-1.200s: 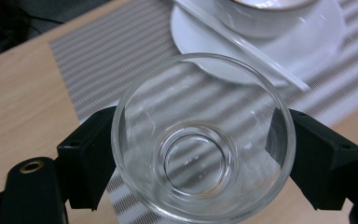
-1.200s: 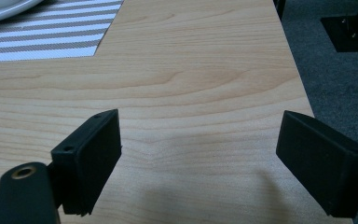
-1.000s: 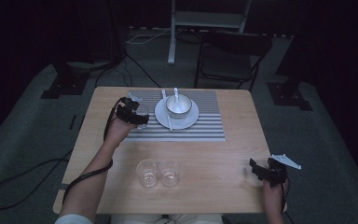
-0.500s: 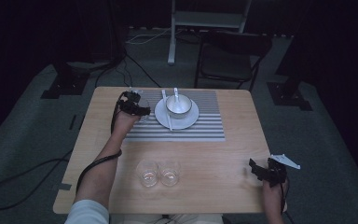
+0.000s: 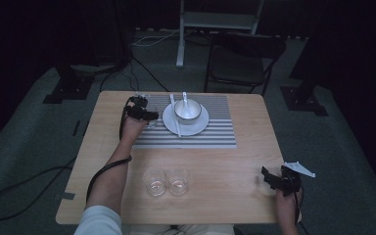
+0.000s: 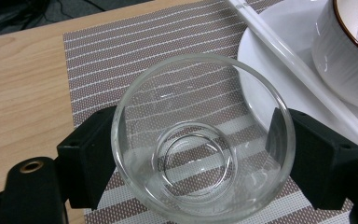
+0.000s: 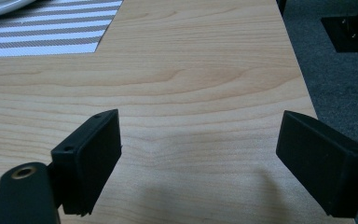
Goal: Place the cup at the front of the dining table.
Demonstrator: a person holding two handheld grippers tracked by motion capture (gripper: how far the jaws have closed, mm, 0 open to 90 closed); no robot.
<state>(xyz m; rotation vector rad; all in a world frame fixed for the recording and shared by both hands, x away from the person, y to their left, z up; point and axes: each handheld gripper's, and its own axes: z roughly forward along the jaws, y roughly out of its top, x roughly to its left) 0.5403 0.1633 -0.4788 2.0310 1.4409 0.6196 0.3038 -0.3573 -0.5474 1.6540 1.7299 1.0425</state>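
Our left gripper [image 5: 149,116] has its two black jaws pressed against opposite sides of a small clear glass [image 6: 200,140], so it is pinching the glass at the rim. In the left gripper view we look straight down into the glass and see its round base, with the striped placemat [image 6: 135,51] showing through it. The glass sits over the near left part of that mat, just beside the white plate [image 6: 279,46], whose edge lies close to the glass's right side. A white chopstick [image 6: 303,70] lies slantwise across the plate, and a white bowl [image 6: 349,51] with a dark rim stands on it.

From the high view, our left gripper is at the far left part of the wooden table [image 5: 235,166], at the left edge of the placemat and next to the plate. Two more clear glasses [image 5: 167,181] stand side by side, touching or nearly so, near the front edge of the table, well apart from the held one.

Our right gripper [image 7: 198,158] is spread wide with nothing between its jaws, low over bare wood near the table's right front corner.
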